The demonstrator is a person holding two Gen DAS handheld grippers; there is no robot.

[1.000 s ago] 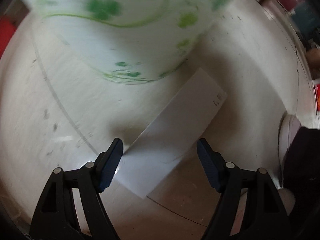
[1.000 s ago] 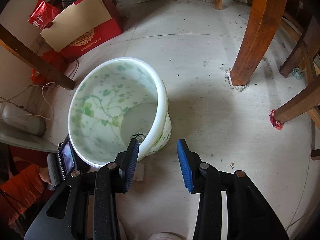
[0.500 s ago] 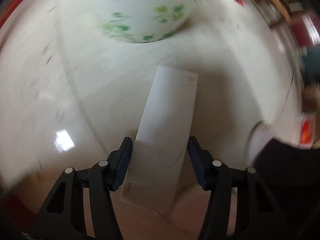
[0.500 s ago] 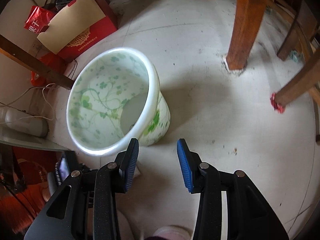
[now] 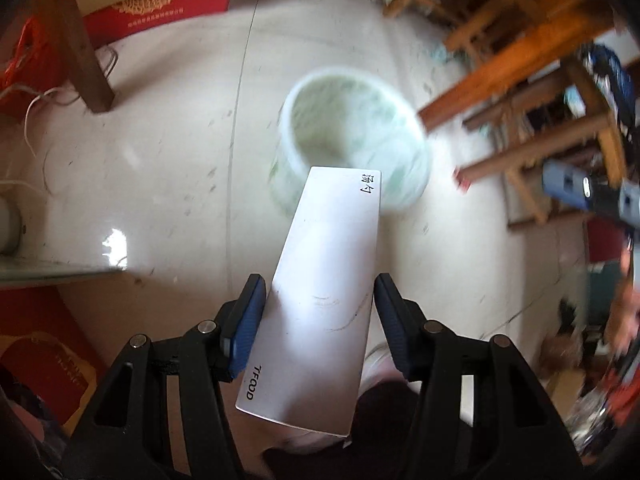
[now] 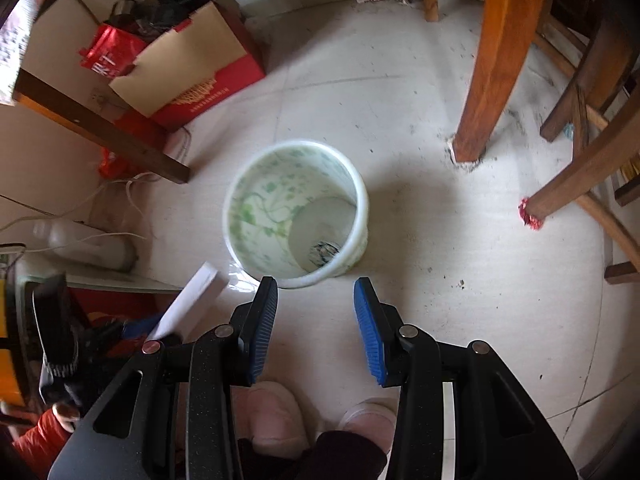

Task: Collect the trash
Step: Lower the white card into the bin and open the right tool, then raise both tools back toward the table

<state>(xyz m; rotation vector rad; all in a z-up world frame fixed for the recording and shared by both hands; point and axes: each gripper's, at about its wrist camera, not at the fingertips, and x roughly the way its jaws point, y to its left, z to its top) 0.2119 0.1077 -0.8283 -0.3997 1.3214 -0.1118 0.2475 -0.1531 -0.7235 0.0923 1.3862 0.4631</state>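
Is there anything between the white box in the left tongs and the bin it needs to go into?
Nothing visible. The box sits clamped in the left tongs, and only bare floor lies between it and the open bin.

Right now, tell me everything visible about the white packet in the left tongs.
The white packet is a flat, long, smooth rectangular sleeve, paper or plastic by its look, printed "TFOOD" at its near end and small black characters at its far corner. The left tongs clamp its long edges, holding it off the floor, far end toward the green-patterned bin.
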